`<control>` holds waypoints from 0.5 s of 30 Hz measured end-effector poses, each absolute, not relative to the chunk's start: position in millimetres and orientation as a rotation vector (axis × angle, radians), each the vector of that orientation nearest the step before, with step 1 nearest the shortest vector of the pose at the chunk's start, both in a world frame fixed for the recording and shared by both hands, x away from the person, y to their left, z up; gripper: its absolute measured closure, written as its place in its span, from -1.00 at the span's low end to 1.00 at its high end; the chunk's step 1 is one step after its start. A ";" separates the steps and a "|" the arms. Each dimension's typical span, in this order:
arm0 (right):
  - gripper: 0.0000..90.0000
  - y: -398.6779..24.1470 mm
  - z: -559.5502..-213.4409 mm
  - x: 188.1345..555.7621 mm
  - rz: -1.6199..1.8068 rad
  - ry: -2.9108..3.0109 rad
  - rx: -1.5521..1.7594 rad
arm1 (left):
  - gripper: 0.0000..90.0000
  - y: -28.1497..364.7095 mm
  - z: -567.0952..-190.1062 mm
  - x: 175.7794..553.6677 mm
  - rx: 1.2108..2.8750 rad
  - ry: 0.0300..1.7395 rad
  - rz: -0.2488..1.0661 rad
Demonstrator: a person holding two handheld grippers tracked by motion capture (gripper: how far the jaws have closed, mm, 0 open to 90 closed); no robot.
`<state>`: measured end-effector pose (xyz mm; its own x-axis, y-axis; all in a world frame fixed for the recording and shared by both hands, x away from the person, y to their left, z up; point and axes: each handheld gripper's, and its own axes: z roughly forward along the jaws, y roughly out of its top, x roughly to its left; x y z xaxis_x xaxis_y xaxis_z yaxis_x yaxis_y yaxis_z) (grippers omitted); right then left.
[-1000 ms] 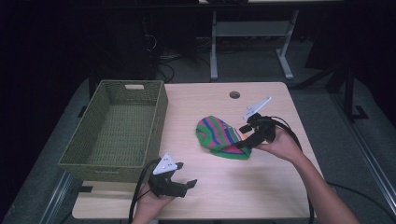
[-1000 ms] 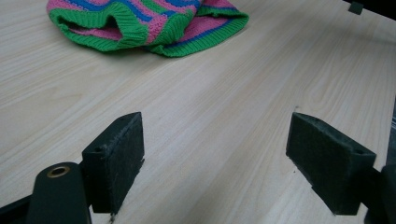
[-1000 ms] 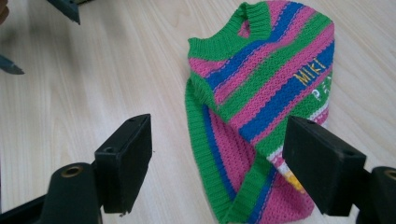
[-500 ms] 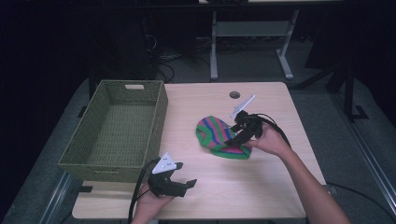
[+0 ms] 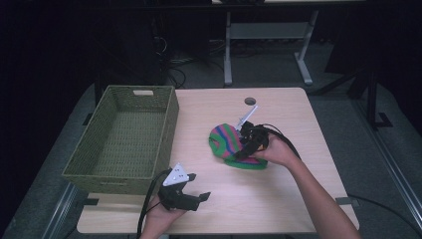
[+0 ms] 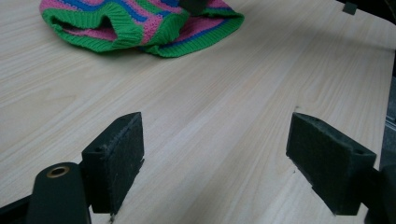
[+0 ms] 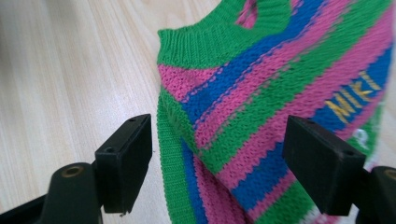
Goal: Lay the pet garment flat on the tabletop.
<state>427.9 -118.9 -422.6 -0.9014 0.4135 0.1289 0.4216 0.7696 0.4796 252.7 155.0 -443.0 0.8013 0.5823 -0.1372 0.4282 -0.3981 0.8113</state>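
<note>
Striped knit sweater (image 5: 231, 145) bunched toward the right of the desk's (image 5: 293, 199) middle: probably soft, light and floppy, best pinched at a thick fold or the ribbed hem. Right gripper (image 7: 217, 163) poised over it, fingers wide and holding nothing; left gripper (image 5: 191, 198) near the front edge, fingers wide, empty. Smooth pale wood; green woven basket (image 5: 124, 137) at the left edge, dark room behind.

Bare table (image 5: 298, 114) around sweater (image 5: 226, 142); basket (image 5: 171, 124) walls off left
</note>
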 end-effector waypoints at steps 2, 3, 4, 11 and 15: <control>-0.47 -114.8 -426.8 428.2 -0.776 -2.948 -0.690 | -0.58 154.5 -443.2 252.4 2.055 0.744 0.209; -0.47 -112.7 -428.6 428.3 -0.762 -2.956 -0.688 | -0.58 154.5 -443.4 252.4 2.056 0.745 0.210; -0.47 -110.8 -430.1 428.5 -0.751 -2.959 -0.683 | -0.58 154.8 -443.5 252.8 2.056 0.743 0.211; -0.44 -100.1 -433.4 430.3 -0.733 -3.012 -0.674 | -0.58 157.4 -442.6 253.9 2.045 0.752 0.214; -0.44 -97.1 -436.0 432.7 -0.691 -3.024 -0.678 | -0.58 158.6 -442.3 255.0 2.042 0.752 0.211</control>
<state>432.7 -97.1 -436.0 -0.9082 0.4141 0.0613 0.3997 0.8141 0.4213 255.0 158.6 -442.3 0.7988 0.5854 -0.1387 0.4280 -0.3909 0.8149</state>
